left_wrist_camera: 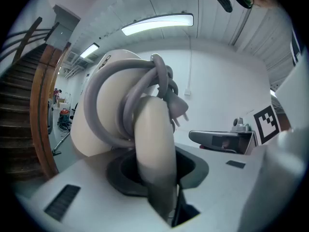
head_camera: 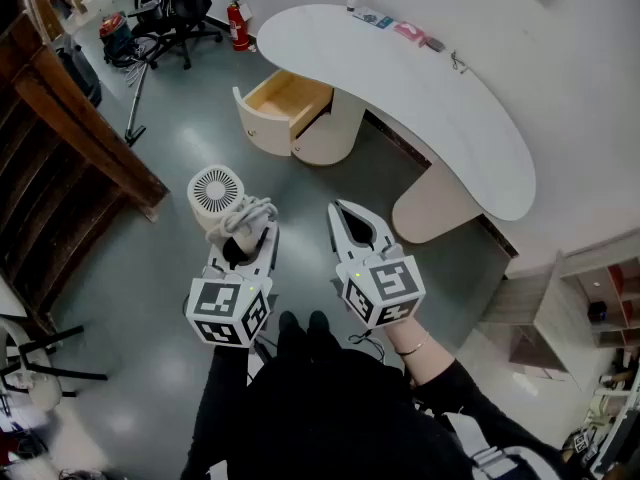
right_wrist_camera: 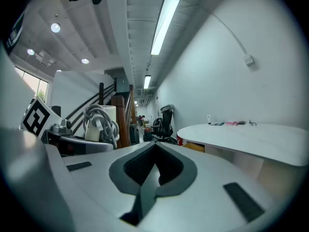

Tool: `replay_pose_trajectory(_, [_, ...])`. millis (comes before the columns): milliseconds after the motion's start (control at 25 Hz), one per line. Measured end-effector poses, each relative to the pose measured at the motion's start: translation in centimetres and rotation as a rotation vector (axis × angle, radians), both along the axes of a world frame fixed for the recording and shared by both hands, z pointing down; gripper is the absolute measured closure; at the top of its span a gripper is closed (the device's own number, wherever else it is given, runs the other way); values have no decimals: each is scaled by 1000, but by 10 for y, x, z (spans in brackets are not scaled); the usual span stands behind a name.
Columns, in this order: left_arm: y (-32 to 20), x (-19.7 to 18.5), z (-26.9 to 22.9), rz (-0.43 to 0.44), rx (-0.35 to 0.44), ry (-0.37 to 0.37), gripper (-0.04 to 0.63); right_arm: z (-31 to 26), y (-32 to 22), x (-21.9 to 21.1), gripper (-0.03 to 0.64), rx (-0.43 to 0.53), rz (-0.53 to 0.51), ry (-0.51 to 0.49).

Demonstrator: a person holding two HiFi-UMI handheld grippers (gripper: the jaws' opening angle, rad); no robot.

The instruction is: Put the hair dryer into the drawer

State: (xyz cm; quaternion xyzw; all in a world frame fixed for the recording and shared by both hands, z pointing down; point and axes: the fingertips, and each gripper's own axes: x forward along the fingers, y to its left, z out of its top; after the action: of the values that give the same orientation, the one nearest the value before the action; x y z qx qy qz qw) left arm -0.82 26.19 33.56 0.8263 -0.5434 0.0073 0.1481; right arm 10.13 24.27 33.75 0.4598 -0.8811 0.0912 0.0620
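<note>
The cream hair dryer [head_camera: 218, 194], its grey cord [left_wrist_camera: 145, 88] wound round the body, is held by its handle [left_wrist_camera: 153, 144] in my left gripper [head_camera: 243, 245], which is shut on it. In the right gripper view the dryer [right_wrist_camera: 100, 122] shows at the left. My right gripper [head_camera: 342, 213] hangs beside the left one, shut with nothing in it; its jaws meet in the right gripper view [right_wrist_camera: 155, 146]. The wooden drawer [head_camera: 290, 103] stands pulled open under the curved white desk [head_camera: 440, 118], some way ahead of both grippers.
A wooden staircase [head_camera: 75, 133] runs along the left. A black office chair [head_camera: 185, 8] and a red fire extinguisher [head_camera: 238, 23] stand at the back. Small items [head_camera: 400, 26] lie on the desk's far end. Shelves [head_camera: 600, 298] stand at the right.
</note>
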Motion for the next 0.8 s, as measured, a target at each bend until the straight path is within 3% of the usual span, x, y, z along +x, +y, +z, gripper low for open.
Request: replay_pose_trajectory(800, [-4, -21, 9, 19, -29, 17, 476, 9, -7, -24, 615, -1, -4, 45])
